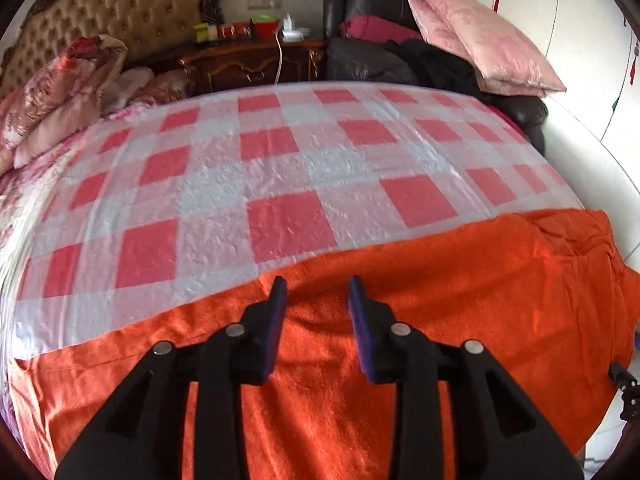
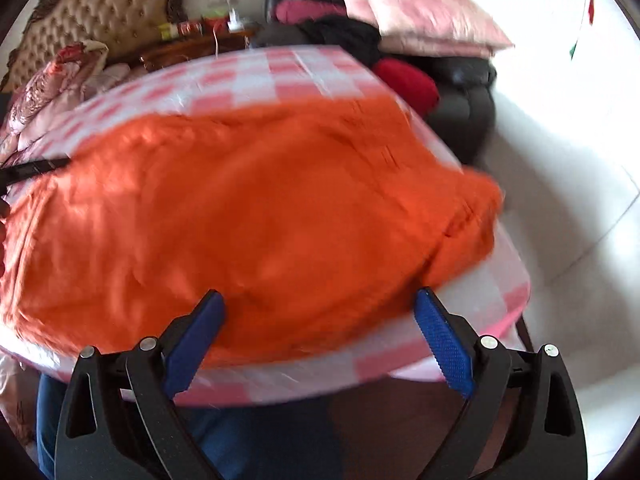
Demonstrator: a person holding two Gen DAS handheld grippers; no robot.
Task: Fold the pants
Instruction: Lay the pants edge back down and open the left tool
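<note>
Orange fleece pants (image 2: 248, 208) lie flat; left gripper (image 1: 318, 292) and right gripper (image 2: 320, 308) gape empty; thick pile may, seemingly, slip free.

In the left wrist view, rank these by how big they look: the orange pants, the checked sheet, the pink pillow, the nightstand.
1. Checked sheet and orange pants: similar; the pants are nearer the camera, so unsure.
2. Pink pillow.
3. Nightstand, partly hidden by the bed.
</note>
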